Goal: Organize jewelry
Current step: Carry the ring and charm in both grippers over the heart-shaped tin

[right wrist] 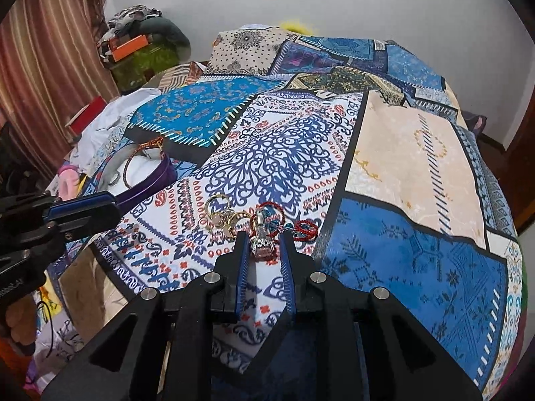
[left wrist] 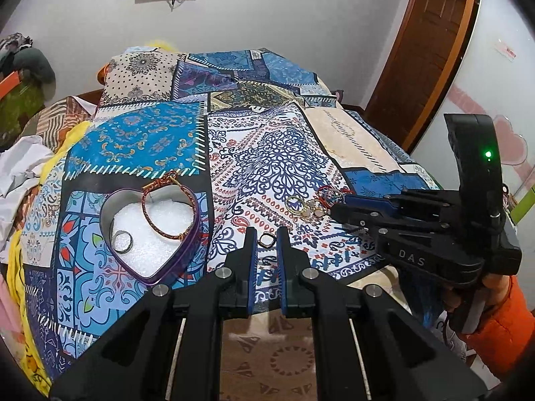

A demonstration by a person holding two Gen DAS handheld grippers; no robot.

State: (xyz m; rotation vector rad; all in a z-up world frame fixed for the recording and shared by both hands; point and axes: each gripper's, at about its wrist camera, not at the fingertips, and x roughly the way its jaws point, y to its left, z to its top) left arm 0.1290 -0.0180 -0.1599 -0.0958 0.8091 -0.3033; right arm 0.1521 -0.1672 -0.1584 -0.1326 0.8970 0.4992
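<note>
My left tongs (left wrist: 266, 240) sit low over the patchwork cloth (left wrist: 277, 153), their blue-padded jaws drawn in on a small gold ring (left wrist: 265, 241) held upright between the tips. From this view the ring looks pinched, though I cannot be sure both pads touch it.

To the left of those tongs lies the heart-shaped tin (left wrist: 187, 250), purple-walled with a white lining. A silver ring (left wrist: 123, 241) lies inside near its left lobe, and a braided red bracelet (left wrist: 167, 210) curls across its upper half, its clasp end hanging over the rim.

My right tongs (right wrist: 264, 244) are parted, jaws on either side of a silver charm (right wrist: 262, 239) that is tied to a red cord bracelet (right wrist: 271, 215); the jaws are not pressing it. A second small red cord loop (right wrist: 306, 229) lies just right of the tips. A cluster of gold rings (right wrist: 222, 215) lies on the cloth just left of the charm, between the two tongs.

In the left wrist view the right tongs reach in from the right edge, tips near that same cluster.
</note>
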